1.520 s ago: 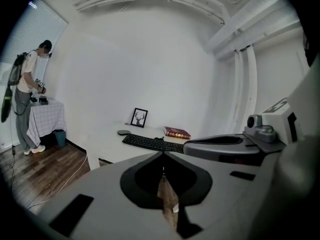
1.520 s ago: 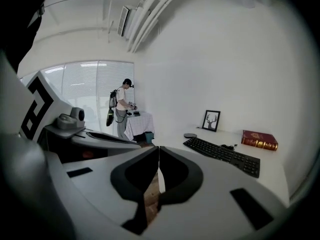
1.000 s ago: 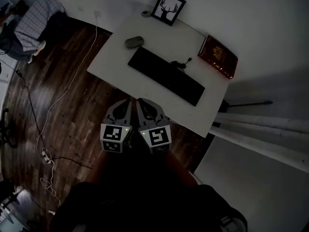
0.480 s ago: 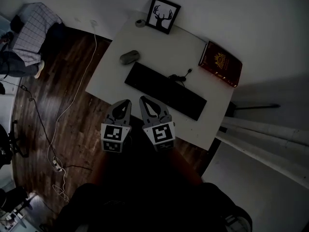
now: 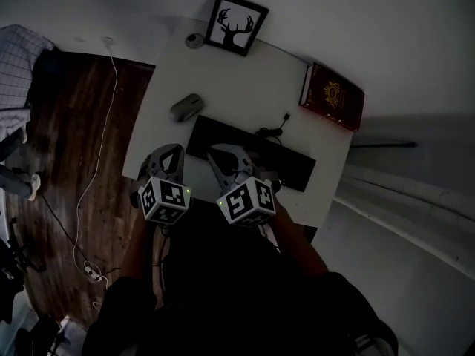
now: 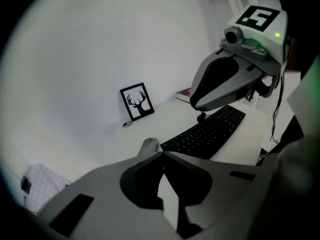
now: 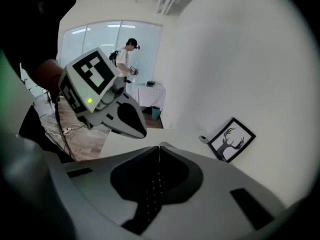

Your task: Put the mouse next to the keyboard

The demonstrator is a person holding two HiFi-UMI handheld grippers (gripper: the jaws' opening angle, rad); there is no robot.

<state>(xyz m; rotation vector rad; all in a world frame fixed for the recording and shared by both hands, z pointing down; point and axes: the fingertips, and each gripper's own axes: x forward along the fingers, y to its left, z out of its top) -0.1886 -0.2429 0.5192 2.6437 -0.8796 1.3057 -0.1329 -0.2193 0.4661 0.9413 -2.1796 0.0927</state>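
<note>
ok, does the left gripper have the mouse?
No: the left gripper is shut with nothing between its jaws, and the mouse lies free on the desk ahead of it.

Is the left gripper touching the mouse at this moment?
Apart. The head view shows a strip of bare white table between the tips of the shut left gripper and the mouse.

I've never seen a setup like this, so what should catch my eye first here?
The left gripper and right gripper, both shut, hang over the near side of the white desk. Beyond them lies a black keyboard with a grey mouse near its left end, and a framed deer picture stands at the back.
</note>
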